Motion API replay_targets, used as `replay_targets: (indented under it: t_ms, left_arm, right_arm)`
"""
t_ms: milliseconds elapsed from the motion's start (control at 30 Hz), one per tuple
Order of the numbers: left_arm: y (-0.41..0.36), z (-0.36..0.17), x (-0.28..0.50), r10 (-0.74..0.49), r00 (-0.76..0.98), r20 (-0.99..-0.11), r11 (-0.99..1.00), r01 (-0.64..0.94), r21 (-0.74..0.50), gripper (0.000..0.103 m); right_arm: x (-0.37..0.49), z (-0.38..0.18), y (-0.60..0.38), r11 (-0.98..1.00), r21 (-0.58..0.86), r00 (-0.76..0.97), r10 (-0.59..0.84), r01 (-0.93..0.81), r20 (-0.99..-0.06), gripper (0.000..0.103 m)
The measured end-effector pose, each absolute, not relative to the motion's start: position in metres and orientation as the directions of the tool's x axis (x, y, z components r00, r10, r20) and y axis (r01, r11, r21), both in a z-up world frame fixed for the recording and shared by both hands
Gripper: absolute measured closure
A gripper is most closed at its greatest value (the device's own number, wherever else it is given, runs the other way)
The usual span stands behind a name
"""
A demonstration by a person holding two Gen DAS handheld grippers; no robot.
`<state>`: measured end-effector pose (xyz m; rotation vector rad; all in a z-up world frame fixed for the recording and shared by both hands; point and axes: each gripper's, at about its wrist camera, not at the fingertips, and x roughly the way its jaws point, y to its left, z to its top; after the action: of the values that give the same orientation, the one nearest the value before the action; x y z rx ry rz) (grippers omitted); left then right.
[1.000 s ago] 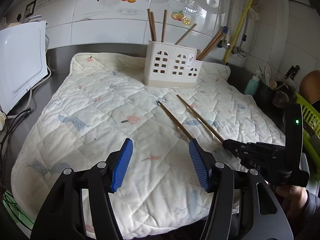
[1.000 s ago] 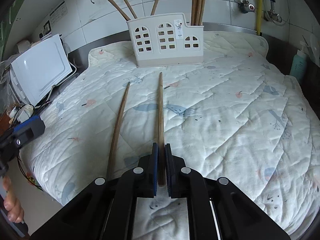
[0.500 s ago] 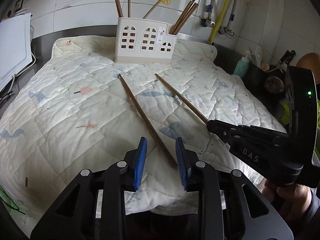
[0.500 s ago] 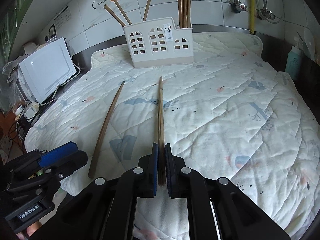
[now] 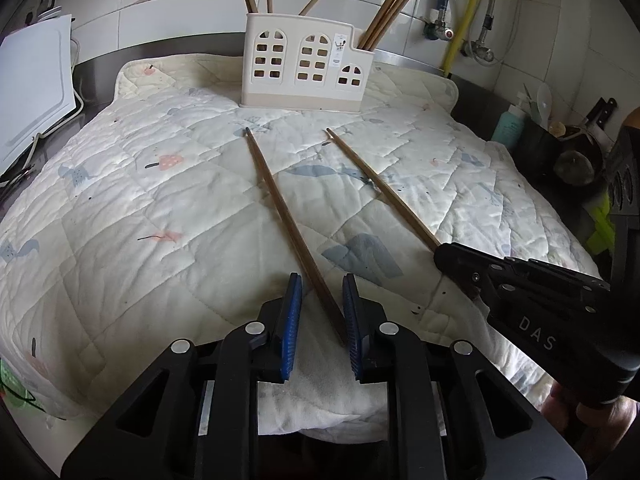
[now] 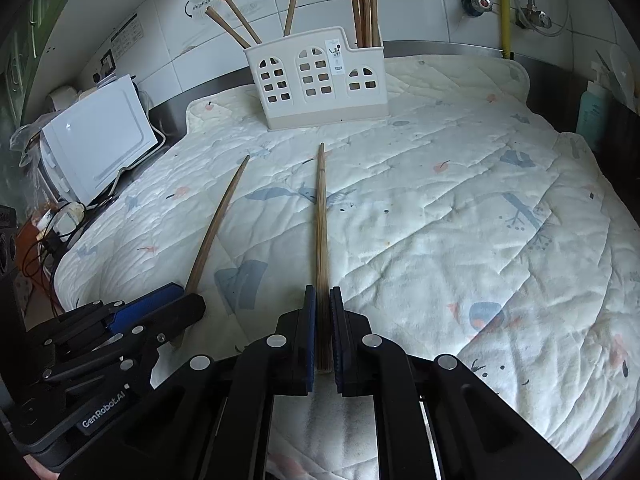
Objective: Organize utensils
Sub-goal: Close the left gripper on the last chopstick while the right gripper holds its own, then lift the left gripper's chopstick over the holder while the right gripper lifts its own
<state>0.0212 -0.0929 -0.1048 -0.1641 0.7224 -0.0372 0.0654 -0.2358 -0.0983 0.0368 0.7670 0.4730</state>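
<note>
Left tongs (image 5: 320,320) now narrower around chopstick (image 5: 288,220)

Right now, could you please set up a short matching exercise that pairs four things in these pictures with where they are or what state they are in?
Things:
1. left claw
2. right claw
3. white holder
4. bundle of chopsticks

States or places:
A. standing in the holder's low right compartment
B. shut on the right chopstick
C. at the quilt's far edge
D. open around the left chopstick

Pairs: 1-D, 2-B, 3-C, 4-A
</note>
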Motion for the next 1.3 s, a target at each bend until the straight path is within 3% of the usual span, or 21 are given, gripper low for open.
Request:
replay_targets:
  t_ms: [267,767,1167,1300]
  left_arm:
    - [-0.081,-0.101,0.029,-0.094,0.725,-0.682,0.99,-0.004,-0.14,0.095]
    - [-0.066,-0.1,0.03,-0.155,0.721,-0.676,0.983,0.043,-0.179,0.096]
    - [-0.042,-0.049,0.021,-0.135,0.829,-0.543,0.99,0.085,-0.116,0.098]
    - [-0.033,-0.032,0.027,-0.148,0.855,-0.497,0.988,0.103,-0.116,0.098]
  right_arm:
    - [0.065,-0.099,-0.236,0.894,0.196,0.622,0.425,-0.404,-0.657,0.096]
    - [0.06,-0.094,-0.236,0.899,0.186,0.647,0.417,-0.396,-0.638,0.096]
    - [0.049,-0.011,-0.244,0.895,0.105,0.764,0.426,-0.433,-0.485,0.096]
    - [0.058,0.008,-0.237,0.879,0.114,0.752,0.457,-0.463,-0.475,0.096]
